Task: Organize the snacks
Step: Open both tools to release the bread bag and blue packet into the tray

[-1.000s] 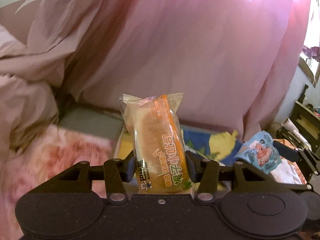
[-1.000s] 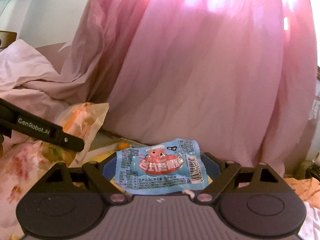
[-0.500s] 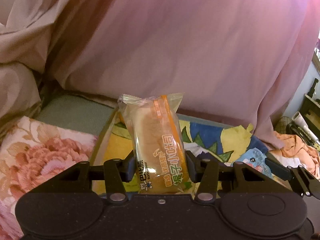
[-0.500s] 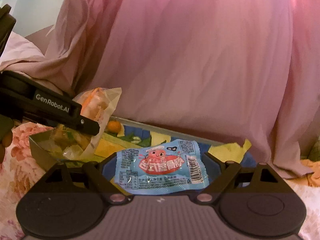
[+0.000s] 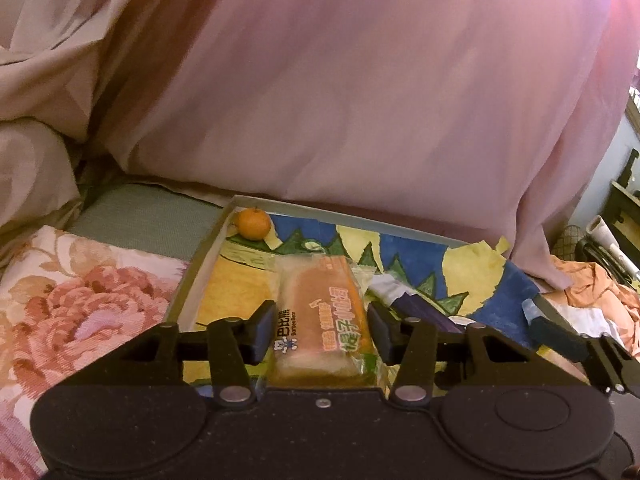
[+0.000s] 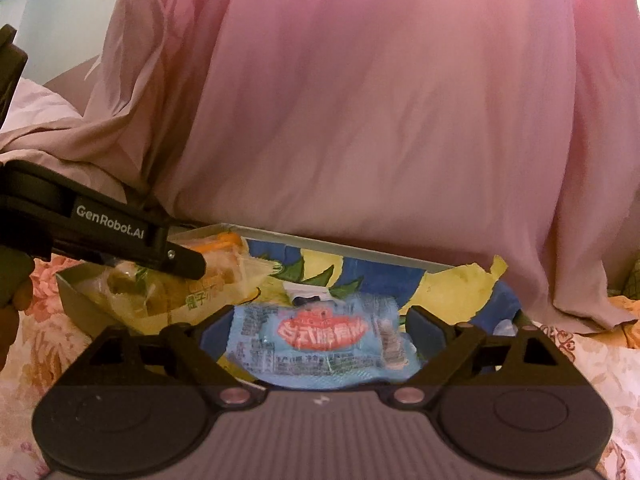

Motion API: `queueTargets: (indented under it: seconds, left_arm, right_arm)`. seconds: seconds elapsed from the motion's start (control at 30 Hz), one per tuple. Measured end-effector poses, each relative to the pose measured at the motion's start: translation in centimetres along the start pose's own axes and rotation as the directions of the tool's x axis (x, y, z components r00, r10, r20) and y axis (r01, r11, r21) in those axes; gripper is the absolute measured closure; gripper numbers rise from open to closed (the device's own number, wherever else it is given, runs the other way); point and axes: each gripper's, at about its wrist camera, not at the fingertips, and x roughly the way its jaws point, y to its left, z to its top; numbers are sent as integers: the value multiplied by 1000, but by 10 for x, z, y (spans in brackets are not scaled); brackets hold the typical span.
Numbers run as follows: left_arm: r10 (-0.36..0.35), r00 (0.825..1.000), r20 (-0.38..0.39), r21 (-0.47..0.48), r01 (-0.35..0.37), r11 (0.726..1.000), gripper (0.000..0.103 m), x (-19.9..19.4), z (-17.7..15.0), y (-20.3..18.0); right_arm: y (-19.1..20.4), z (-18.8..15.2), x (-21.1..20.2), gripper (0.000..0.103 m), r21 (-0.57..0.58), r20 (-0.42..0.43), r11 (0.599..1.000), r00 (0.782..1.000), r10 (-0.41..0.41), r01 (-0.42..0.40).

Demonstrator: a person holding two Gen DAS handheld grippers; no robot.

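In the left wrist view my left gripper [image 5: 320, 332] has its pads a little apart from an orange-and-clear wrapped bread snack [image 5: 320, 316], which lies tipped down in the colourful shallow box [image 5: 224, 236]. In the right wrist view my right gripper [image 6: 320, 332] has opened around a light blue snack packet [image 6: 320, 340] that lies low over the same box [image 6: 360, 248]. The left gripper [image 6: 176, 260] and the bread snack [image 6: 224, 272] also show at the left of that view.
A small orange fruit [image 5: 252, 222] sits in the box's far left corner. A purple packet [image 5: 424, 312] lies in the box. Pink curtain fabric [image 5: 360, 100] hangs behind. Floral bedding [image 5: 80, 304] lies to the left. Orange cloth [image 5: 592, 284] and shelving are at the right.
Both grippers came down over the box. The left jaws widened and the bread snack tipped from upright to lying down. The right jaws widened and the blue packet sank.
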Motion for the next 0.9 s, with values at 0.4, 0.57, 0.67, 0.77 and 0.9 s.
queueTargets:
  seconds: [0.4, 0.57, 0.67, 0.77, 0.9]
  left_arm:
    - [10, 995, 95, -12, -9, 1000, 9, -67, 2, -5]
    - [21, 989, 147, -6, -20, 1000, 1, -112, -3, -8]
    - [28, 985, 172, 6, -30, 1000, 1, -139, -7, -11]
    - [35, 981, 190, 8, -37, 999, 1, -163, -14, -12]
    - [50, 979, 199, 12, -53, 999, 1, -192, -25, -14]
  right_arm:
    - [-1, 17, -60, 0, -1, 76, 1000, 997, -25, 25]
    - [1, 20, -104, 0, 16, 124, 999, 991, -52, 51]
    - [2, 21, -128, 0, 35, 144, 997, 987, -68, 64]
    - [2, 21, -151, 0, 58, 159, 996, 984, -77, 68]
    - [5, 18, -177, 0, 73, 170, 995, 982, -77, 65]
